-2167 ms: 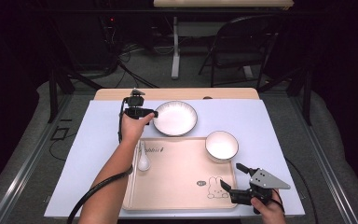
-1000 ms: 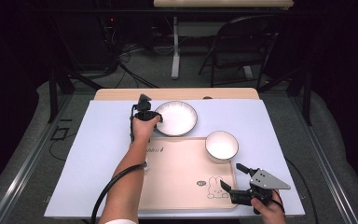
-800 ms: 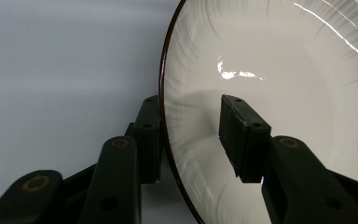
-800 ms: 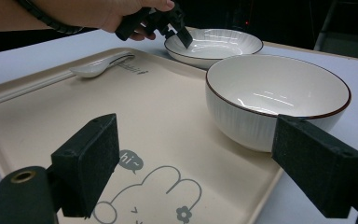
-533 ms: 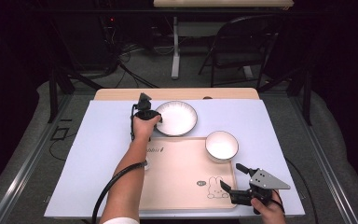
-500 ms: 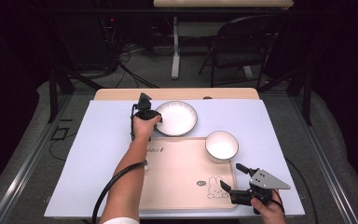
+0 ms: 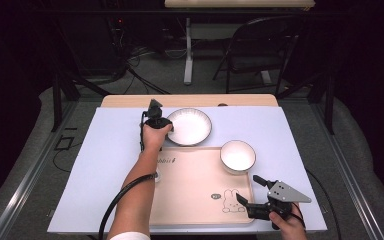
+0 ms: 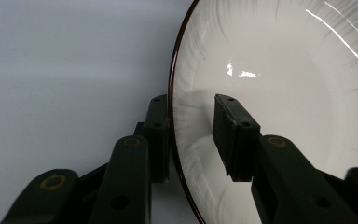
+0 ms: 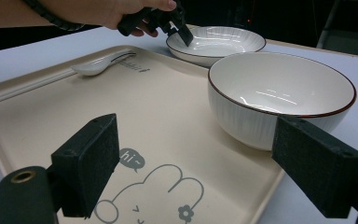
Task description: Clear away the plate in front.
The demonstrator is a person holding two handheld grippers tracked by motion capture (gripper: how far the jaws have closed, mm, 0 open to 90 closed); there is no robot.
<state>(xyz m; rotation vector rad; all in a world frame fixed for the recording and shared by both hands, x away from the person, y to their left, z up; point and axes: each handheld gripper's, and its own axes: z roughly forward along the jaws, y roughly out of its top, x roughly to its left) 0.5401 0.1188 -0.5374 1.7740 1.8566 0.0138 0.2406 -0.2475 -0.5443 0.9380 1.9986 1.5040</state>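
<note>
Left gripper (image 8: 192, 140) jaws astride plate (image 8: 279, 93) rim, just been closing, narrower than before; right gripper (image 9: 209, 163) wide apart

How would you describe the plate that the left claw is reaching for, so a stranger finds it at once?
Start at the beige tray on the white table. Just beyond its far edge lies the plate, off the tray. It is wide, shallow and ribbed, unlike the deeper bowl standing on the tray.
</note>
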